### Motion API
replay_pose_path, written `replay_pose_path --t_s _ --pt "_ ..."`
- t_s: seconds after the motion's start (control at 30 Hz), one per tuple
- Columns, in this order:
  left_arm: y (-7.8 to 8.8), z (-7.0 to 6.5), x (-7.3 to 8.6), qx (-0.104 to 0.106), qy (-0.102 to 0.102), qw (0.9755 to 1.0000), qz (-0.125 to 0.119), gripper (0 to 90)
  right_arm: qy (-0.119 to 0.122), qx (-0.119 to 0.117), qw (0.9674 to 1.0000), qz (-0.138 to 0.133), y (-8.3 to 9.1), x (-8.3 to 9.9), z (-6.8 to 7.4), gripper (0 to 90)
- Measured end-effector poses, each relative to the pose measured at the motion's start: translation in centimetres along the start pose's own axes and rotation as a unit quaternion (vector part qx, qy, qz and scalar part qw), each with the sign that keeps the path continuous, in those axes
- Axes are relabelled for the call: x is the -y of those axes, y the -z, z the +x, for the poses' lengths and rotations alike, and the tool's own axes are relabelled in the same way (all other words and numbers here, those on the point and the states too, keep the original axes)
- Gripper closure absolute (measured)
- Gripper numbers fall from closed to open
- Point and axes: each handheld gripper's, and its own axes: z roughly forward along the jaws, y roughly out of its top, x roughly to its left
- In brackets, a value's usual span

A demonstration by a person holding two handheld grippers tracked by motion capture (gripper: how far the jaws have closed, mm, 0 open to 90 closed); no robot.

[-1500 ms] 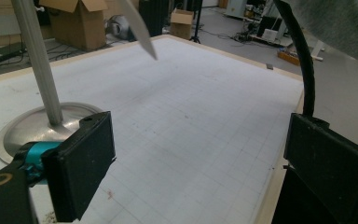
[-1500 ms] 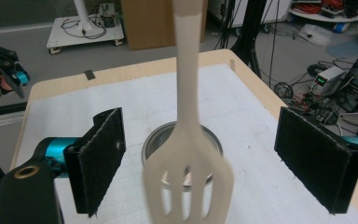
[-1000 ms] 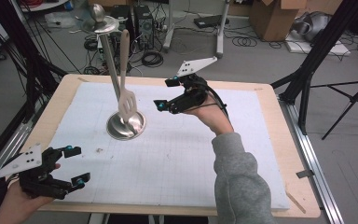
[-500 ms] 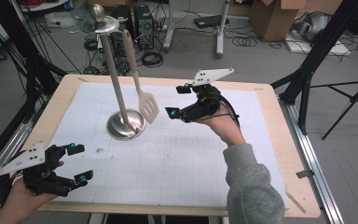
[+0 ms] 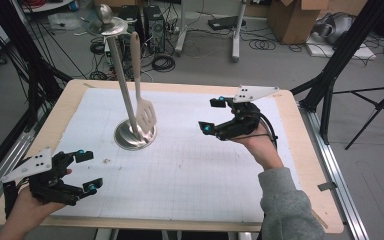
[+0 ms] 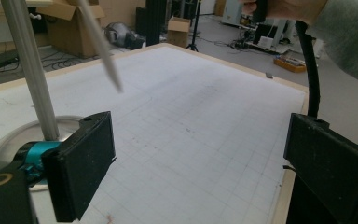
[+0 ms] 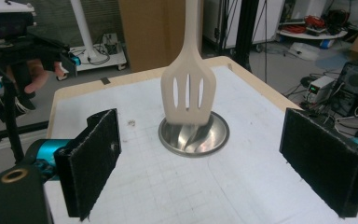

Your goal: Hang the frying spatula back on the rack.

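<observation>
Nothing blocks your spatula: slotted, cream, hanging from the stand (mid-table); both grippers gape, empty.

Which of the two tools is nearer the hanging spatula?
The right tool, raised beside the spatula with jaws open toward it; the left tool sits at the table's near edge.

table | white grid mat | round metal stand base on mat

even, bright indoor light, soft shadows; slight blur and grain throughout.
</observation>
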Motion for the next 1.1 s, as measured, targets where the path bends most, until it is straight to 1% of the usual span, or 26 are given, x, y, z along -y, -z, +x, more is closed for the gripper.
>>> replay_pose_path --t_s 0.13,0.2,0.27,0.3,0.37,0.43,0.53,0.57,0.73,0.87,0.93,1.1 --pt "0.0 0.2 -0.3 0.004 0.001 0.9999 -0.01 9.2 -0.007 0.002 0.9999 -0.007 1.4 0.9 0.1 11.2" --pt "0.0 0.3 -0.4 0.003 0.002 0.9999 -0.015 9.2 -0.005 0.004 0.9999 -0.014 2.1 1.4 0.1 11.2" --pt "0.0 0.4 -0.4 0.003 0.003 0.9998 -0.018 9.1 -0.01 0.007 0.9998 -0.016 2.7 1.9 0.3 11.3" --pt "0.0 0.4 -0.4 0.003 0.004 0.9998 -0.019 9.1 -0.009 0.008 0.9998 -0.018 3.0 2.2 0.2 11.3" --pt "0.0 0.5 -0.4 0.002 0.003 0.9998 -0.019 9.1 -0.017 0.012 0.9996 -0.019 3.7 2.9 0.3 11.3" --pt "0.0 0.5 -0.5 0.0 0.002 0.9998 -0.02 9.1 -0.018 0.016 0.9994 -0.025 4.3 3.7 0.3 11.3" --pt "0.2 0.5 -0.5 -0.002 0.002 0.9997 -0.026 9.1 -0.027 0.02 0.999 -0.028 5.3 4.9 0.6 11.3" --pt "0.2 0.5 -0.6 -0.002 0.002 0.9996 -0.028 9.1 -0.024 0.023 0.9989 -0.032 5.5 5.3 0.6 11.3" --pt "0.4 0.5 -0.6 -0.007 0.002 0.9994 -0.035 9.1 -0.038 0.032 0.9982 -0.034 7.1 7.2 0.9 11.3" --pt "0.5 0.6 -0.7 -0.008 0.002 0.9993 -0.036 9.1 -0.043 0.04 0.9975 -0.039 7.9 8.3 0.9 11.2" --pt "0.5 0.6 -0.6 -0.009 0.003 0.9993 -0.035 9.1 -0.047 0.04 0.9972 -0.042 8.2 8.8 1.0 11.2" --pt "0.5 0.6 -0.5 -0.011 0.004 0.9994 -0.033 9.1 -0.05 0.04 0.997 -0.044 8.4 9.7 1.2 11.3"
